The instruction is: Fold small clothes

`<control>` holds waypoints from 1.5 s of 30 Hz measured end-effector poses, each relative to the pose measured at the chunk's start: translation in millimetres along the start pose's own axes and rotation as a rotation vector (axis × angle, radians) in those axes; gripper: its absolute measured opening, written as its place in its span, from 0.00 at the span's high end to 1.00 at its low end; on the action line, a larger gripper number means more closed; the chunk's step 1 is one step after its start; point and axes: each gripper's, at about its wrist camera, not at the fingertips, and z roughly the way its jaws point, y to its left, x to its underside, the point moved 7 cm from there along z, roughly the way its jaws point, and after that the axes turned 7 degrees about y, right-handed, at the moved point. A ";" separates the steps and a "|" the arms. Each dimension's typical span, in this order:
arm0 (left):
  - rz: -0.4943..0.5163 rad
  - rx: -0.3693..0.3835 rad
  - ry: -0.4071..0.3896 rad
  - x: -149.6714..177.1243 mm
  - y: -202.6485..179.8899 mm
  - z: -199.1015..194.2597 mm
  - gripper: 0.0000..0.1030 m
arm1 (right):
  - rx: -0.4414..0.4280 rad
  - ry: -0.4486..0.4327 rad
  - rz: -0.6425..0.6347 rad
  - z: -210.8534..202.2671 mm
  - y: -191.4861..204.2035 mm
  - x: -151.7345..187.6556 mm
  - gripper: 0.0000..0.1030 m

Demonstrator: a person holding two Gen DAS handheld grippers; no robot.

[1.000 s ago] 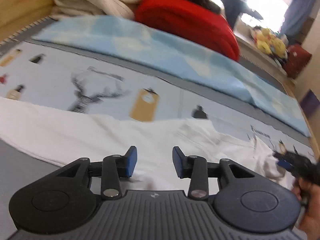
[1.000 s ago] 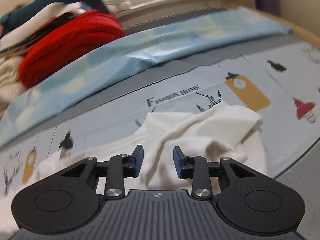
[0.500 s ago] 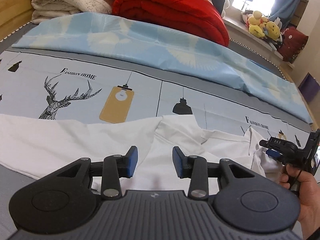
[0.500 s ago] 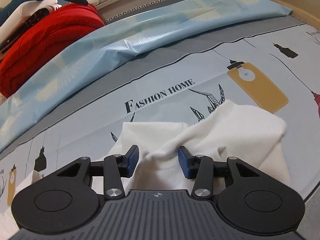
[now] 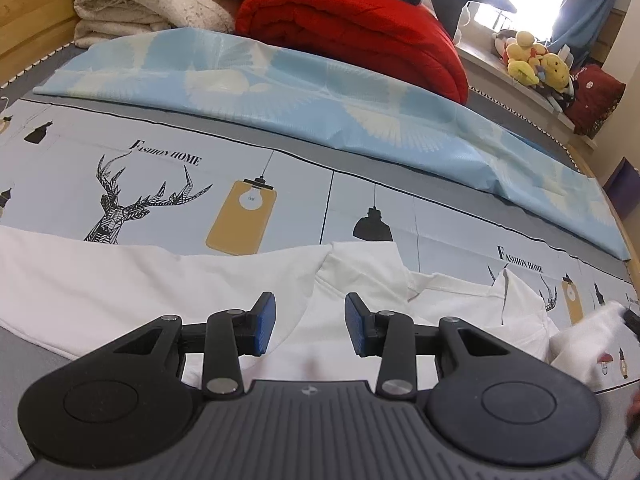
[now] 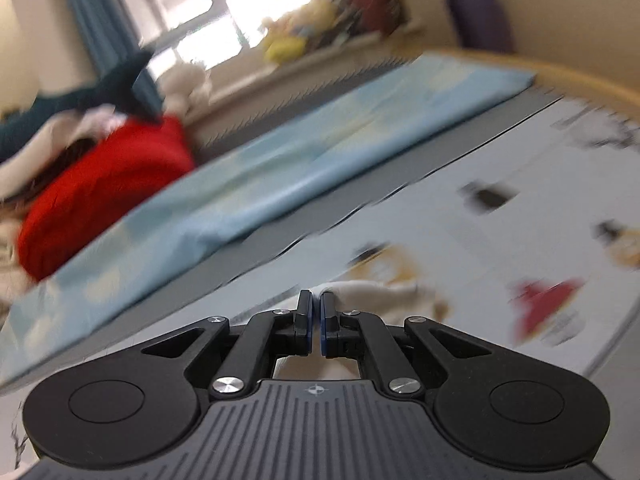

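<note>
A white garment [image 5: 120,288] lies spread across the printed bed sheet [image 5: 440,224]. My left gripper [image 5: 310,326] is open and hovers just above the garment's middle, near its collar [image 5: 364,268]. My right gripper [image 6: 315,320] is shut on a fold of the white garment [image 6: 372,290] and holds it lifted; the right wrist view is blurred by motion. In the left wrist view the lifted white cloth [image 5: 588,344] shows at the far right edge, blurred.
A light blue folded sheet [image 5: 320,108] lies across the bed behind the garment. A red blanket [image 5: 360,32] and cream blankets [image 5: 152,0] are stacked at the back. Plush toys [image 5: 536,60] sit on the window sill. A wooden bed frame [image 6: 560,76] borders the right side.
My right gripper has shut on the garment's right part and swung up and sideways with it, blurring its view. My left gripper has stayed open over the garment's middle.
</note>
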 end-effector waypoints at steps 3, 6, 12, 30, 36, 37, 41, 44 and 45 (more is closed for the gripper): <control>0.011 -0.005 0.003 2.5 -2.8 1.5 0.59 | 0.074 -0.093 0.037 -33.7 -74.4 -11.2 0.97; 0.035 -0.012 0.011 5.9 -8.7 5.8 0.59 | 0.283 -0.216 0.116 -68.4 -166.1 -9.9 0.98; 0.043 -0.022 0.027 11.0 -19.4 16.8 0.59 | 0.429 -0.087 0.414 -72.9 -290.6 37.3 0.92; 0.095 -0.027 0.060 22.7 -52.0 40.8 0.59 | 0.199 -0.474 0.013 -122.2 -187.0 -39.2 0.97; 0.100 -0.016 0.060 22.3 -59.0 43.5 0.59 | 0.382 -0.124 0.440 -74.9 -256.9 25.3 0.93; 0.101 -0.017 0.061 22.7 -59.2 43.3 0.59 | 0.375 -0.096 0.518 -70.7 -270.0 33.0 0.92; 0.104 -0.025 0.061 22.7 -55.7 42.7 0.58 | 0.313 -0.101 0.602 -62.7 -298.3 24.3 0.69; 0.101 -0.031 0.061 21.6 -51.9 41.7 0.58 | 0.280 -0.123 0.633 -64.7 -314.7 25.4 0.92; 0.101 -0.033 0.061 21.3 -51.1 41.0 0.58 | 0.310 -0.137 0.622 -65.7 -318.9 21.5 0.97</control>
